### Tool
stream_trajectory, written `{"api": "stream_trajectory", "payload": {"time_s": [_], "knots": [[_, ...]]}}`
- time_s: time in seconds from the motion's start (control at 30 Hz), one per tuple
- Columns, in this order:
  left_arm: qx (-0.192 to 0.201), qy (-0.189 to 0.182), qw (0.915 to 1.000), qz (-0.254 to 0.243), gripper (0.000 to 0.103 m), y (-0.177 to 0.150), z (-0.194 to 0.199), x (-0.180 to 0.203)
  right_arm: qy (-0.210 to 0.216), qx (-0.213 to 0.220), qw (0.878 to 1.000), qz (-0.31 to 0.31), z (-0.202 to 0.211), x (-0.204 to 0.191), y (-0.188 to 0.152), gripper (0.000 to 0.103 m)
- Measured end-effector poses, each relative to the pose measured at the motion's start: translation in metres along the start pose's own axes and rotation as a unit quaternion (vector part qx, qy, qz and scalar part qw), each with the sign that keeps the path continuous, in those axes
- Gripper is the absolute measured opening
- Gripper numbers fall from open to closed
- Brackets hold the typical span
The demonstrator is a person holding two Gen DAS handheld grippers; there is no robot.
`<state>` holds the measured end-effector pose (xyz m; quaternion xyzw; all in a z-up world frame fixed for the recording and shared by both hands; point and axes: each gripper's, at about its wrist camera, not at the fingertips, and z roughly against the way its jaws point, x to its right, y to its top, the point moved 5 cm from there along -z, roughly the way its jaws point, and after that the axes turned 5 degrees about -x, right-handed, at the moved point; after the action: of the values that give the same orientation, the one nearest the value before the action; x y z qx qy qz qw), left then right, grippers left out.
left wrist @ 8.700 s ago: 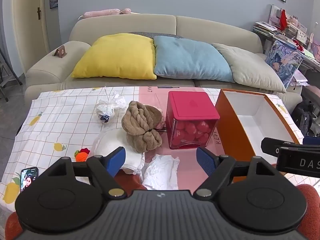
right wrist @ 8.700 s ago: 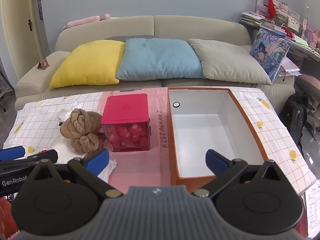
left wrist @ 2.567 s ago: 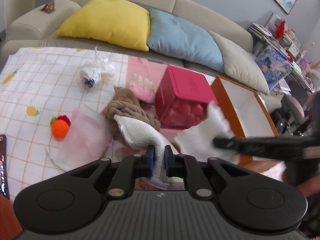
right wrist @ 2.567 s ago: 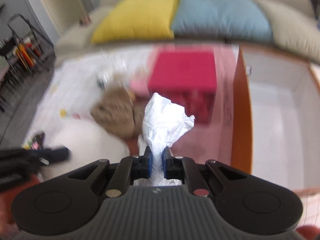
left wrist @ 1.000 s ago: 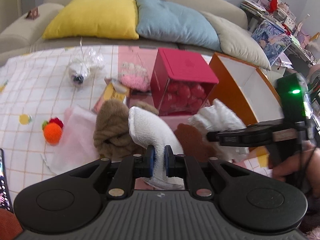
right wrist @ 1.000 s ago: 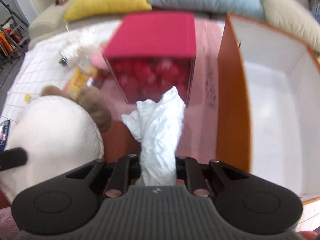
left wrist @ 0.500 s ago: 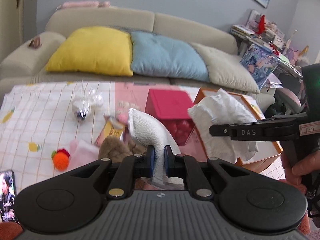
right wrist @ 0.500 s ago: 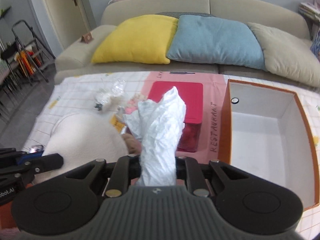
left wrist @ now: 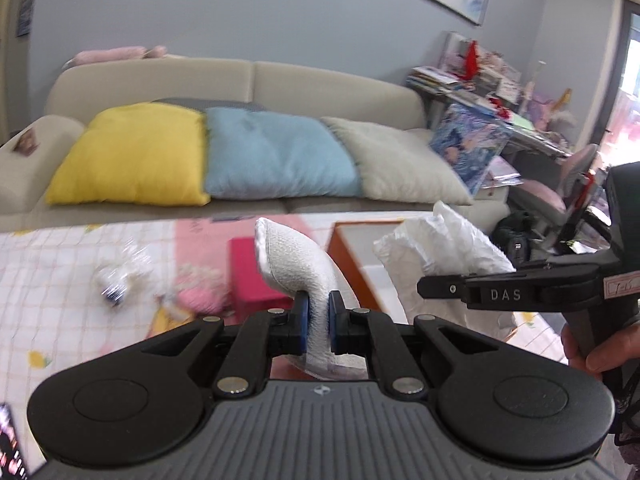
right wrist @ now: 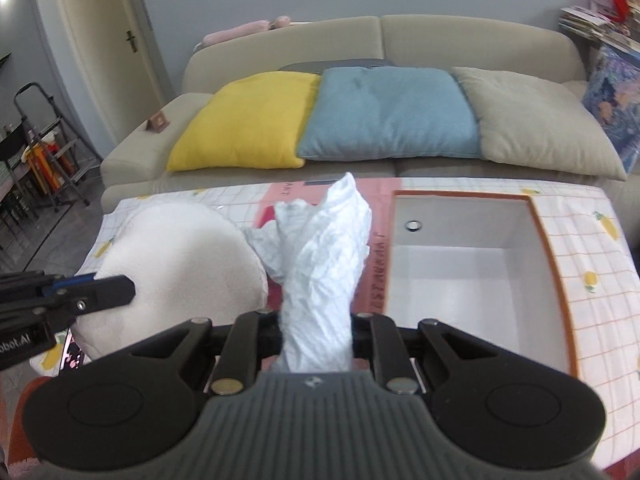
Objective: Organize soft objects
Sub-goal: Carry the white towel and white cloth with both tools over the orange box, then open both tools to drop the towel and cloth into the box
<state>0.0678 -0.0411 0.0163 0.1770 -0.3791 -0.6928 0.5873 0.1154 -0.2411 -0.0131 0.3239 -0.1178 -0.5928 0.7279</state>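
My left gripper point(left wrist: 318, 312) is shut on a cream-white towel point(left wrist: 294, 260) and holds it high above the table; the towel also shows at the left of the right wrist view point(right wrist: 176, 256). My right gripper point(right wrist: 316, 330) is shut on a crumpled white cloth point(right wrist: 320, 252), also held up; it appears in the left wrist view point(left wrist: 436, 248) to the right of the towel. The orange box with a white inside point(right wrist: 472, 276) stands open below and to the right.
A red-lidded box point(left wrist: 248, 272), a pink fluffy item point(left wrist: 196, 292) and a clear plastic bundle point(left wrist: 120, 280) lie on the checked tablecloth point(right wrist: 592, 260). A sofa with yellow, blue and beige cushions point(right wrist: 384, 112) runs behind the table. A phone lies at the table's left edge point(left wrist: 10, 448).
Both grippers have risen and tilted up with their cloths still held. The table and its objects have dropped lower in both views. The brown knotted plush is now hidden.
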Motion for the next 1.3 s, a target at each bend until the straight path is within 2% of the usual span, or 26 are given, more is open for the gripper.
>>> {"api": "stream_trajectory", "payload": {"time_s": [0.13, 0.27, 0.43, 0.57, 0.67, 0.77, 1.1, 1.3], "knots": [[-0.008, -0.035, 0.9993, -0.014, 0.010, 0.023, -0.025, 0.034, -0.021, -0.019, 0.999, -0.021, 0.001, 0.049, 0.003, 0.014], [-0.044, -0.051, 0.9974, -0.024, 0.010, 0.035, -0.069, 0.072, -0.044, -0.046, 0.997, -0.035, -0.013, 0.095, 0.000, 0.014], [-0.097, -0.050, 0.9924, -0.057, 0.010, 0.020, -0.127, 0.112, -0.072, -0.079, 0.993, -0.038, -0.046, 0.138, -0.006, 0.015], [-0.153, -0.041, 0.9840, -0.083, 0.010, -0.001, -0.169, 0.125, -0.099, -0.120, 0.987, -0.030, -0.076, 0.163, -0.020, 0.015], [-0.190, -0.035, 0.9773, -0.086, 0.010, -0.014, -0.190, 0.124, -0.100, -0.153, 0.983, -0.035, -0.099, 0.172, -0.033, 0.016], [-0.208, -0.038, 0.9735, -0.086, 0.010, -0.020, -0.202, 0.118, -0.100, -0.176, 0.979, -0.027, -0.114, 0.175, -0.044, 0.016], [-0.240, -0.043, 0.9653, -0.093, 0.012, -0.026, -0.228, 0.115, -0.109, -0.220, 0.969, -0.026, -0.143, 0.181, -0.057, 0.022], [-0.251, -0.041, 0.9645, -0.072, 0.021, -0.030, -0.232, 0.108, -0.115, -0.232, 0.966, -0.020, -0.148, 0.179, -0.057, 0.030]]}}
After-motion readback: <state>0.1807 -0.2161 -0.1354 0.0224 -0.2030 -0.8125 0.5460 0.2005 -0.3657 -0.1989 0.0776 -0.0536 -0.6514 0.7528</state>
